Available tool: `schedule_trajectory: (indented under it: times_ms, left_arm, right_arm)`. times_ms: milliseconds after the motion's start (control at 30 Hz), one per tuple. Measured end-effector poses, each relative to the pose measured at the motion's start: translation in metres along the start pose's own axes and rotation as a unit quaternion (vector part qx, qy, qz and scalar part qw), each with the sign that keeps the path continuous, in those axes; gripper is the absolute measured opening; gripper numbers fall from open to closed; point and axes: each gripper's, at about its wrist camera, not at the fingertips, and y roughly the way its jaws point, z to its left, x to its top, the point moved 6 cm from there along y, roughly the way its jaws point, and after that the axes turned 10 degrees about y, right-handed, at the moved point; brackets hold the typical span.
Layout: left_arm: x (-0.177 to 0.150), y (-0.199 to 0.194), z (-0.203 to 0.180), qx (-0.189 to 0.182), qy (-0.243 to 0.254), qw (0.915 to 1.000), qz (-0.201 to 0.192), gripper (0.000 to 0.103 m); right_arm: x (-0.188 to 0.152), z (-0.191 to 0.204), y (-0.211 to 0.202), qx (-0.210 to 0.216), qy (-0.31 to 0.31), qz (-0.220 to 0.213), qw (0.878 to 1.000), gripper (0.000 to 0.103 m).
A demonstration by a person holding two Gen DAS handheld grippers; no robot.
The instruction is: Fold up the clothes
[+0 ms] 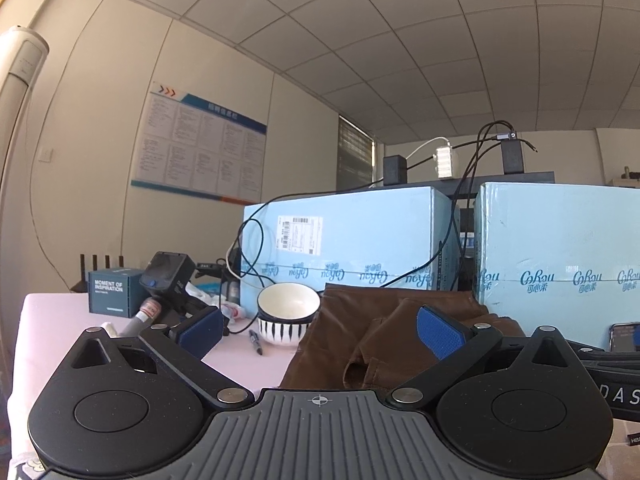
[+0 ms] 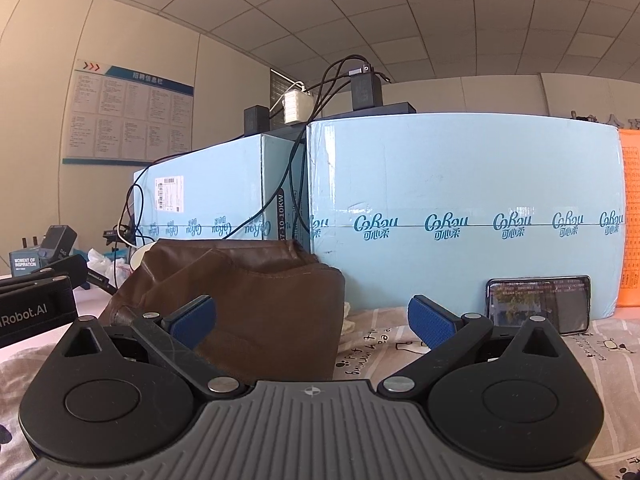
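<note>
Brown garment point(image 2: 256, 304) smooth, leathery sheen; bowl point(image 1: 287, 314) glossy ceramic.

Both wrist views sit low, facing the blue boxes point(image 1: 352, 236), sharing the brown garment point(image 2: 256, 300), seemingly close.

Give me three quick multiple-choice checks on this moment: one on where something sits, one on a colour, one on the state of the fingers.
1. Where is the phone?
A. Propped against the right light blue box
B. Inside the bowl
C. On the brown garment

2. What colour is the garment to be folded?
A. Orange
B. Brown
C. White

3. How do the fingers of the two grippers stand?
A. Both shut on the garment
B. Left shut, right open
C. Both open, holding nothing

Answers:
1 A: the phone leans on the box in the right wrist view.
2 B: the cloth is brown in both views.
3 C: the left gripper and the right gripper show blue pads spread wide with nothing clamped between them.
</note>
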Motion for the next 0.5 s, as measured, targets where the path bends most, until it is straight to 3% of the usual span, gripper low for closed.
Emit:
schedule_trajectory:
  times_ms: [500]
  left_arm:
    - [-0.0019, 0.0021, -0.0005, -0.004, -0.001, 1.0, 0.009, 0.103]
  right_arm:
    - [-0.001, -0.001, 0.0006, 0.0, 0.003, 0.003, 1.0, 0.103]
